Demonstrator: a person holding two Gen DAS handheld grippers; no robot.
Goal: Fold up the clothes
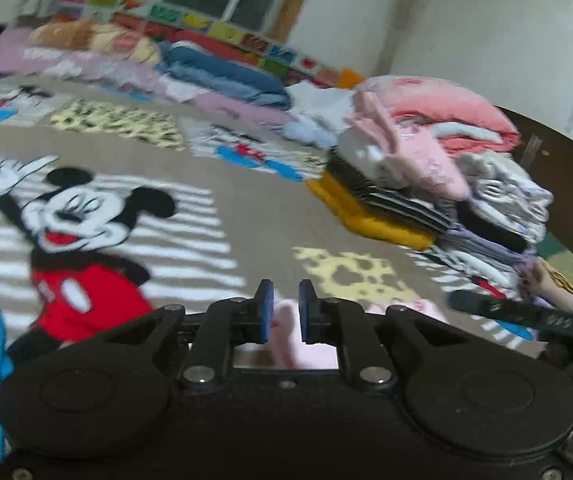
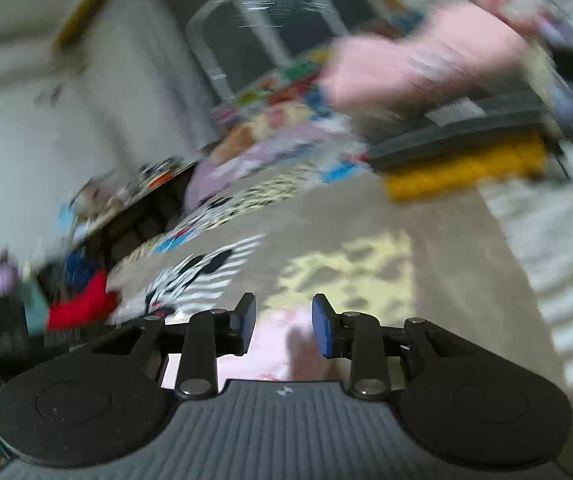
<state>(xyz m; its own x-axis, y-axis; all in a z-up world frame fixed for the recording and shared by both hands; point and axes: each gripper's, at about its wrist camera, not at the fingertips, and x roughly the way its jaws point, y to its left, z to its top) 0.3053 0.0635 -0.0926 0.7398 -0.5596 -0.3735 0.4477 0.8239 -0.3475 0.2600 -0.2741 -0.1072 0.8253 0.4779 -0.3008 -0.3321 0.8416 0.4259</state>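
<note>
A pale pink garment (image 1: 286, 330) lies on the Mickey Mouse bedspread (image 1: 246, 224) just under my left gripper (image 1: 285, 300). The left jaws stand a narrow gap apart with pink cloth showing between and below them; whether they pinch it is not clear. In the right wrist view the same pink garment (image 2: 282, 340) lies below my right gripper (image 2: 284, 312), whose blue-padded jaws stand open and apart above it. The right gripper also shows at the right edge of the left wrist view (image 1: 526, 312).
A stack of folded clothes (image 1: 426, 196) sits on the right of the bed, with a yellow piece (image 1: 366, 216) at the bottom; it also shows in the right wrist view (image 2: 466, 160). Rolled quilts and pillows (image 1: 214, 68) line the far side under the window. The right view is motion-blurred.
</note>
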